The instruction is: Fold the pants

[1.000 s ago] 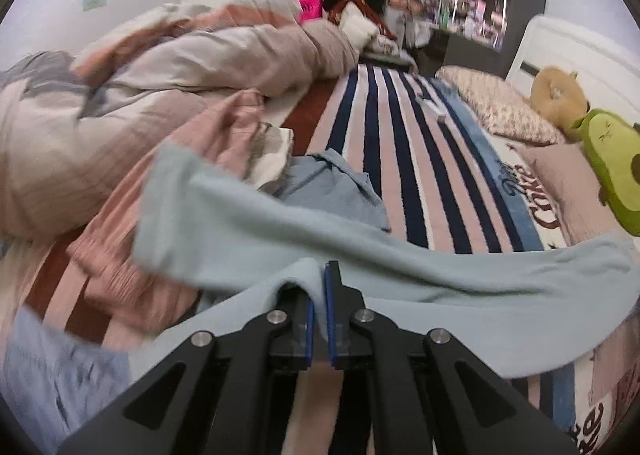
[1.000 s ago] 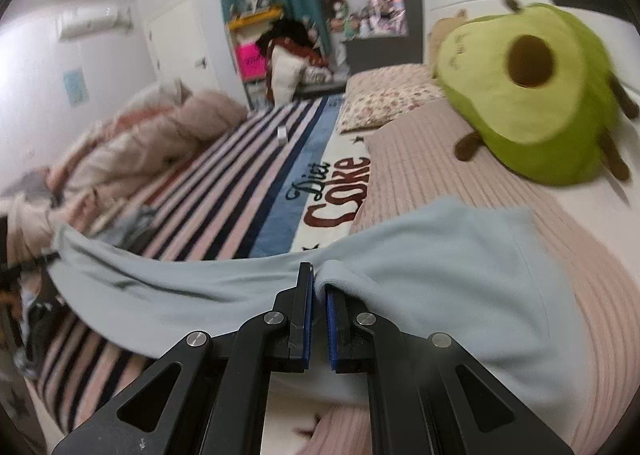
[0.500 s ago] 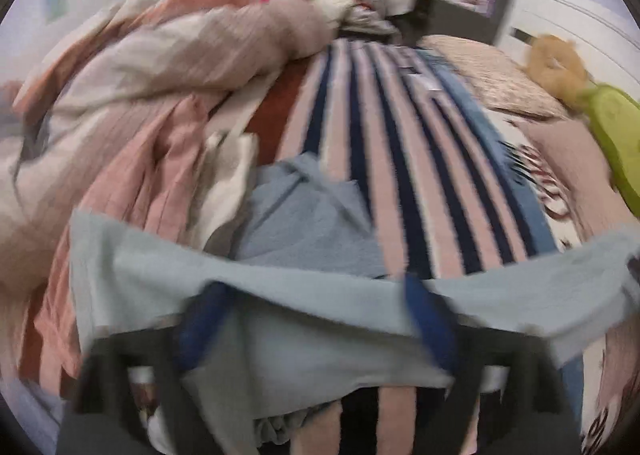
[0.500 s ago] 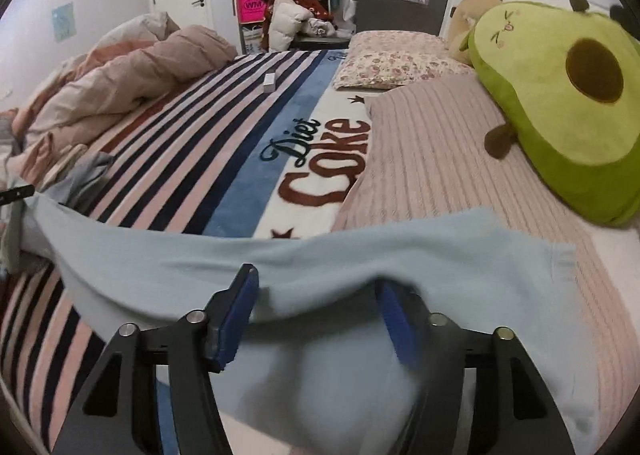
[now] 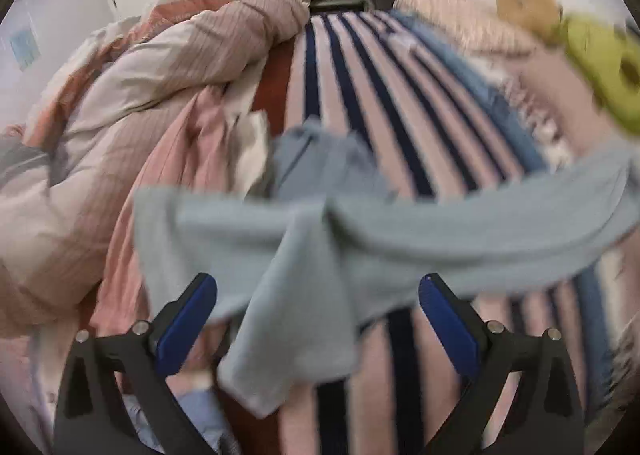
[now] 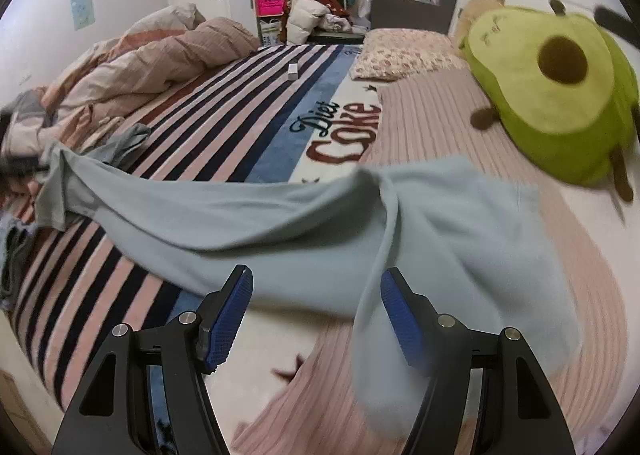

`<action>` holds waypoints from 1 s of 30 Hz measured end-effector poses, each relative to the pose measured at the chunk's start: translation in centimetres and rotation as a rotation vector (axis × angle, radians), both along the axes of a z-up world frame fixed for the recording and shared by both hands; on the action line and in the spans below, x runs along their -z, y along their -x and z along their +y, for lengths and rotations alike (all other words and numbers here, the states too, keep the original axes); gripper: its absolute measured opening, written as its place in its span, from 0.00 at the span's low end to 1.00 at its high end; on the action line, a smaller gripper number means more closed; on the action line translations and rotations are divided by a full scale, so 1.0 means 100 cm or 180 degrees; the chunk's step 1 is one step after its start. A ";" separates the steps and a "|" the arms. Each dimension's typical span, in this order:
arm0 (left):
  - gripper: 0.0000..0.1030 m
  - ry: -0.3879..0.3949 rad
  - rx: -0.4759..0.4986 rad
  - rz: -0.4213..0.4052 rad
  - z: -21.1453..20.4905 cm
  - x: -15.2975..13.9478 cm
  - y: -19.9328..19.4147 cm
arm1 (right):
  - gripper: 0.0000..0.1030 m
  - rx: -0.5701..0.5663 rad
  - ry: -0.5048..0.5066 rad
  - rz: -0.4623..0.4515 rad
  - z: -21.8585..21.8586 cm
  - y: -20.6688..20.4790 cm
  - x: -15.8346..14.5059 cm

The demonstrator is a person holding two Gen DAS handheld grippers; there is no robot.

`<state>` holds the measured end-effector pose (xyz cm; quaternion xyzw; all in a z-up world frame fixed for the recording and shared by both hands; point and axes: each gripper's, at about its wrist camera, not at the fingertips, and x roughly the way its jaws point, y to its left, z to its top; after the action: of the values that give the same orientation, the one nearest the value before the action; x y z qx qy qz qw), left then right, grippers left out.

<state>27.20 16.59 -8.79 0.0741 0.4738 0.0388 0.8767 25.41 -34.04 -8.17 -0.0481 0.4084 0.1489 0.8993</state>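
My left gripper (image 5: 318,297) and right gripper (image 6: 316,301) both stood with fingers spread wide, gripping nothing. The pale-blue pants (image 6: 280,231) lay stretched across the striped blanket (image 6: 224,127), one end near the avocado plush (image 6: 552,95).

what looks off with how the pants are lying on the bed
The pale blue pants are stretched across the bed but not flat: a bunched ridge runs down near the right gripper, and the end near the left gripper hangs crumpled.
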 end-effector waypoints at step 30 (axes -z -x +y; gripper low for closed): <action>0.04 -0.1147 -0.0635 -0.0395 0.049 -0.007 -0.024 | 0.61 0.0227 -0.0298 0.0045 -0.022 0.006 0.013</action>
<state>29.56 21.51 -8.11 0.1799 0.4093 0.2140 0.8685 24.84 -36.24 -9.50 0.0096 0.4088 0.1360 0.9024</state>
